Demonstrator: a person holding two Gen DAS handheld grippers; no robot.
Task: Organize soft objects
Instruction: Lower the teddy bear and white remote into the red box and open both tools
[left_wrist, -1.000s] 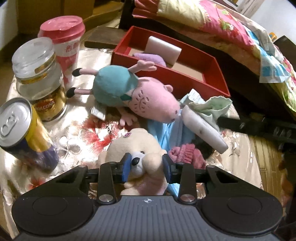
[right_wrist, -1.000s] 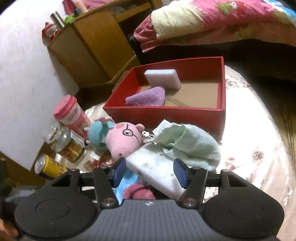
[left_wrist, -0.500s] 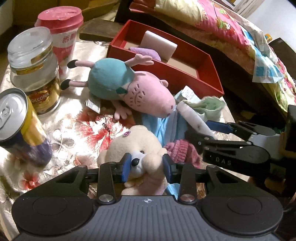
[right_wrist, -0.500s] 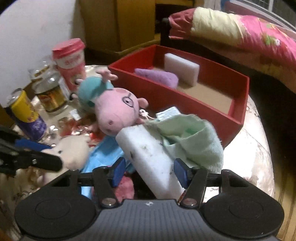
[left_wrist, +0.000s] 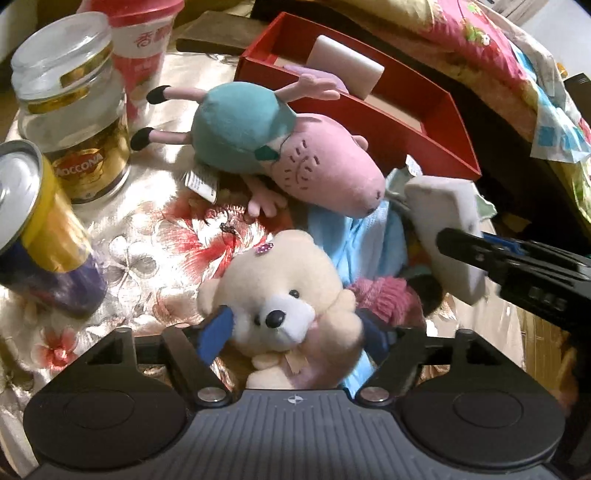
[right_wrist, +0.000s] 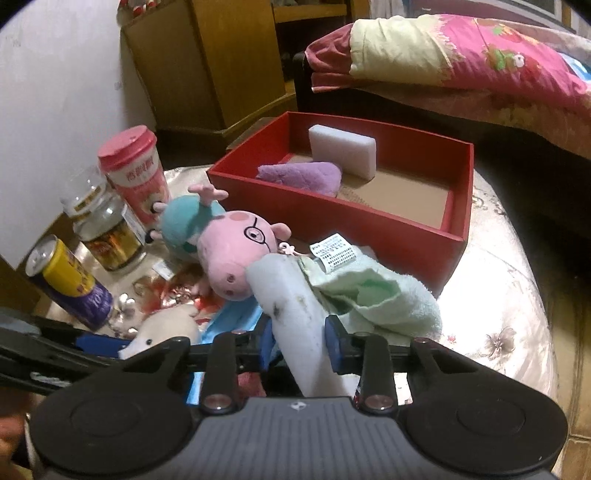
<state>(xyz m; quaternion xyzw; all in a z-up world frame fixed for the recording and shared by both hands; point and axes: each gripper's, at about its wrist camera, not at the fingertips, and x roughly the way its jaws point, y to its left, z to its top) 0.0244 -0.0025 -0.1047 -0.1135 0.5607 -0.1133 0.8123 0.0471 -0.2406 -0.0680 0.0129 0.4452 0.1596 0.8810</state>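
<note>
Right claw (right_wrist: 299, 341) round sponge (right_wrist: 295, 306) (dirty)

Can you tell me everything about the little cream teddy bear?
The teddy bear is small, fluffy and cream-coloured, with a white snout, a black nose, black bead eyes and a tiny purple spotted patch on its head. It faces the left camera, low on the flowery cloth, in front of the pink pig plush. The left gripper is open around it, its blue fingers either side of the bear's cheeks. Blue cloth and a pink knitted thing lie against its right side.
</note>
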